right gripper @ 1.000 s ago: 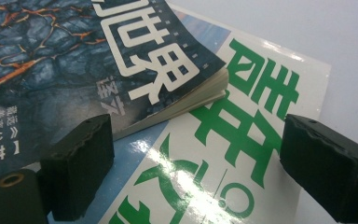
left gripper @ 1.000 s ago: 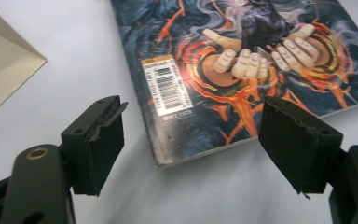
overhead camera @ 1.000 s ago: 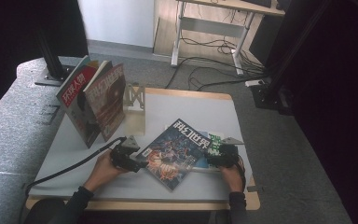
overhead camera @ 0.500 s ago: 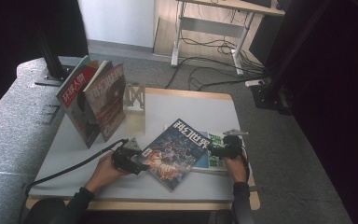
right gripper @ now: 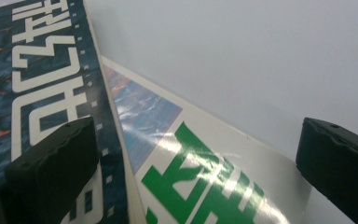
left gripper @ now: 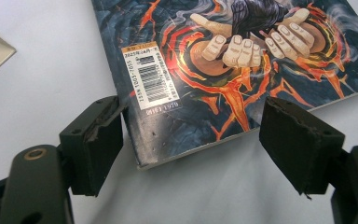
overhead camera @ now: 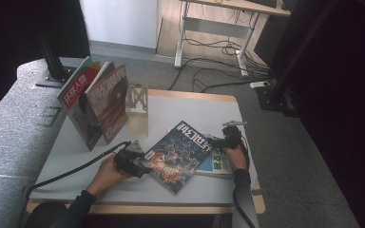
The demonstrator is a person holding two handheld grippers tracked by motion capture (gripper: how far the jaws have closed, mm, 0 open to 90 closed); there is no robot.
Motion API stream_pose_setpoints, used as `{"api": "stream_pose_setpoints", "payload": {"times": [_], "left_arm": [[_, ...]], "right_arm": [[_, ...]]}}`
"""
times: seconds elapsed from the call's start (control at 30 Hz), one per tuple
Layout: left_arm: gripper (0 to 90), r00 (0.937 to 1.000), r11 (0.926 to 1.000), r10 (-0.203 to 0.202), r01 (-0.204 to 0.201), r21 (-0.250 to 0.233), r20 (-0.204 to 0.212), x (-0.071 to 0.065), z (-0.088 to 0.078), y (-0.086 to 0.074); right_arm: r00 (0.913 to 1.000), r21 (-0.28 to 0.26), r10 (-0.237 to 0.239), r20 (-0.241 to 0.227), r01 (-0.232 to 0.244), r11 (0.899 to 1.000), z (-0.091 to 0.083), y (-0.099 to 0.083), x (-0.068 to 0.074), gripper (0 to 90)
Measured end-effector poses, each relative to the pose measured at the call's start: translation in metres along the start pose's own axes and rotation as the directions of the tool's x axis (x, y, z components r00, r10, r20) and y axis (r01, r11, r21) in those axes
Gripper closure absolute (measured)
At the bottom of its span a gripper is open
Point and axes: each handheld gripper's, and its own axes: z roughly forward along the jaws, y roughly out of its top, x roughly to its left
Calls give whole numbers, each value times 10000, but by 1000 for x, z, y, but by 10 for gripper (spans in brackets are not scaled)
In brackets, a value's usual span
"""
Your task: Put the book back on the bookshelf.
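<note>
A white-topped table (overhead camera: 180, 109) with a wooden rim is carrying the work, and a grey padded surface (overhead camera: 14, 128) is lying along the side beyond the left gripper. Past the table's far edge, grey carpet is running to a desk frame (overhead camera: 209, 28) with loose cables under it; dark curtains are closing in the room on both sides.

The left gripper (overhead camera: 132, 164) is resting on the table with its jaws standing apart, a near corner of the dark magazine (overhead camera: 177, 154) lying between them; whether its left pad is touching the spine I cannot tell. That magazine is lying flat and askew, reaching from this gripper across to the right gripper (overhead camera: 217, 141).

The right gripper is hovering low at the magazine's far corner, its jaws having just been opening and now standing wide apart, nothing pressed between them. Under it, a green-and-white magazine (overhead camera: 217, 162) is lying partly beneath the dark one.

Beyond the left gripper, two magazines (overhead camera: 97, 104) are standing upright in a clear holder (overhead camera: 137, 111), well apart from both grippers.
</note>
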Motion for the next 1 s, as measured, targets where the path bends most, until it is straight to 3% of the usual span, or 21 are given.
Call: {"api": "stream_pose_setpoints", "payload": {"times": [0.23,0.47,0.83,1.0], "left_arm": [[207,10000,10000,10,-10,58,77,2,1,0],[207,9999,9999,-68,67,112,133,2,2,-1],[221,9990,9996,-282,280,64,343,6,1,-5],[227,9985,9996,-266,262,92,472,7,0,-7]], "right_arm": [[9943,12,806,-694,-807,9967,8,-1,-13,0],[9973,-315,590,-442,-604,9977,4,-4,-8,18],[9980,168,373,-502,-365,9992,-5,-7,-5,16],[9981,67,397,-465,-395,9992,-12,-15,-2,15]]}}
